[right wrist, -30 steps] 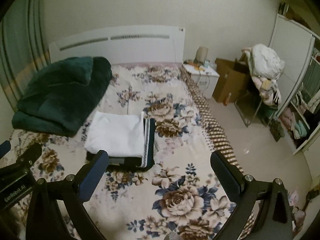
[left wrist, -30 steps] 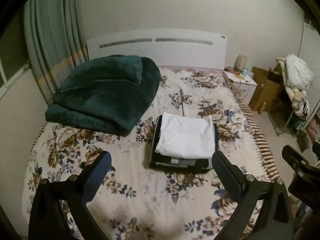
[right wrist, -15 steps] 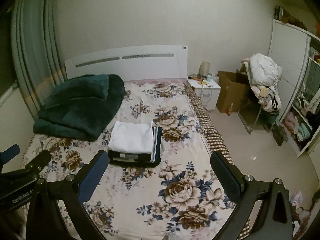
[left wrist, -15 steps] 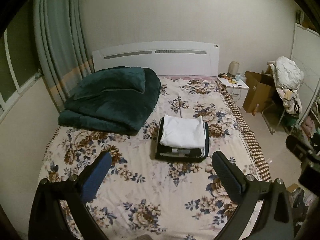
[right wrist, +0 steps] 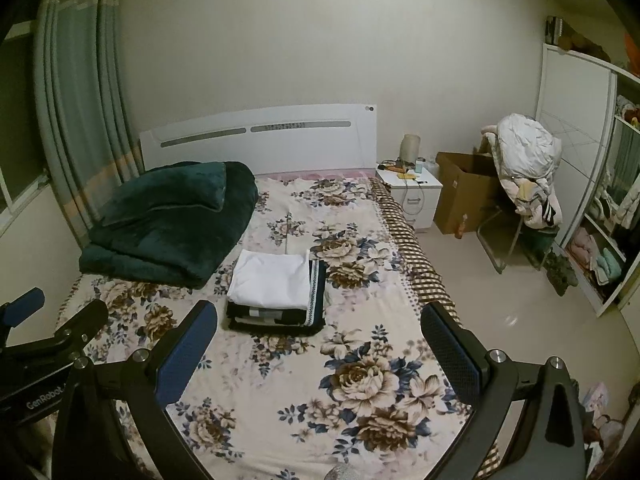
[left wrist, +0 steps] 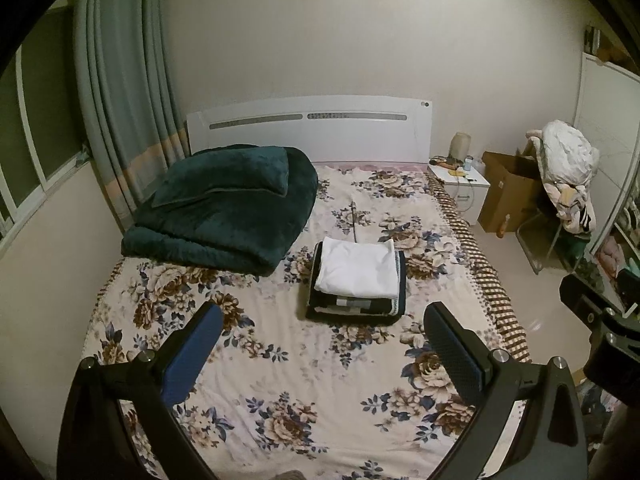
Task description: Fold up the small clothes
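A stack of folded clothes, a white garment (left wrist: 356, 268) on top of dark ones (left wrist: 352, 308), lies in the middle of the floral bed (left wrist: 280, 368). It also shows in the right wrist view (right wrist: 272, 280). My left gripper (left wrist: 322, 344) is open and empty, held well above and back from the stack. My right gripper (right wrist: 318, 344) is open and empty too, to the right of the stack. The left gripper's body (right wrist: 44, 344) shows at the left edge of the right wrist view.
A folded dark green blanket (left wrist: 224, 204) lies at the bed's back left by the white headboard (left wrist: 308, 128). Curtains (left wrist: 120, 92) hang left. A nightstand (right wrist: 412, 190), cardboard box (right wrist: 464, 188), chair piled with clothes (right wrist: 528, 168) and open wardrobe (right wrist: 600, 208) stand right.
Both grippers have pulled back and up from the bed, so the stack looks smaller and more of the room shows. The stack has not moved.
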A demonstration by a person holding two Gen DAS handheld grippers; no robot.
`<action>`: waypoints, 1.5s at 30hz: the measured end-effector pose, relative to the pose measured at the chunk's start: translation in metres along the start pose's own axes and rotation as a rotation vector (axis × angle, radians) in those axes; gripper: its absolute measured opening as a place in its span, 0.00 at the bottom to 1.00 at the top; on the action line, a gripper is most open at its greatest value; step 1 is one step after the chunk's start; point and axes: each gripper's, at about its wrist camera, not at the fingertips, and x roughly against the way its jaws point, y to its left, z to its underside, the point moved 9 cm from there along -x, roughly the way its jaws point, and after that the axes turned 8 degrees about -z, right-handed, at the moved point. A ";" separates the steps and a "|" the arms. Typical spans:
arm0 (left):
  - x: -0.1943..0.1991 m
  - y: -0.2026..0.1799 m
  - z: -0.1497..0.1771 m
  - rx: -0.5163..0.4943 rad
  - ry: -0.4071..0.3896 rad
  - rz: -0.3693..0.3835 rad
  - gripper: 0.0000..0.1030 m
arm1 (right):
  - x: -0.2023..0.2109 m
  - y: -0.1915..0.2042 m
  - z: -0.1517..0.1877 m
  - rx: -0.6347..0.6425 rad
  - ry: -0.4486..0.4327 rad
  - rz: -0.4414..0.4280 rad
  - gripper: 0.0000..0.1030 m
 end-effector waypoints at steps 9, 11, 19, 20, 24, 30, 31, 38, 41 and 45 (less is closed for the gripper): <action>0.009 0.003 0.002 0.016 -0.003 -0.016 1.00 | 0.004 0.000 0.002 -0.001 -0.004 0.006 1.00; 0.008 0.004 0.001 0.016 -0.004 -0.015 1.00 | 0.011 0.001 0.002 -0.001 -0.008 0.003 1.00; 0.019 0.003 0.001 0.032 -0.011 -0.032 1.00 | 0.018 0.003 0.000 0.004 -0.011 0.003 1.00; 0.020 0.003 0.001 0.032 -0.012 -0.033 1.00 | 0.022 0.004 0.001 0.004 -0.009 0.000 1.00; 0.022 0.003 0.001 0.037 -0.013 -0.034 1.00 | 0.022 0.007 -0.008 0.016 -0.004 -0.017 1.00; 0.025 0.004 0.001 0.040 -0.015 -0.032 1.00 | 0.018 0.006 -0.015 0.018 -0.001 -0.022 1.00; 0.024 0.006 0.000 0.041 -0.015 -0.033 1.00 | 0.016 0.006 -0.014 0.019 -0.001 -0.023 1.00; 0.025 0.006 0.000 0.045 -0.013 -0.032 1.00 | 0.018 0.007 -0.014 0.021 0.000 -0.027 1.00; 0.026 0.006 0.000 0.045 -0.013 -0.031 1.00 | 0.016 0.009 -0.013 0.021 0.005 -0.028 1.00; 0.026 0.006 0.000 0.047 -0.013 -0.030 1.00 | 0.014 0.009 -0.007 0.018 0.008 -0.030 1.00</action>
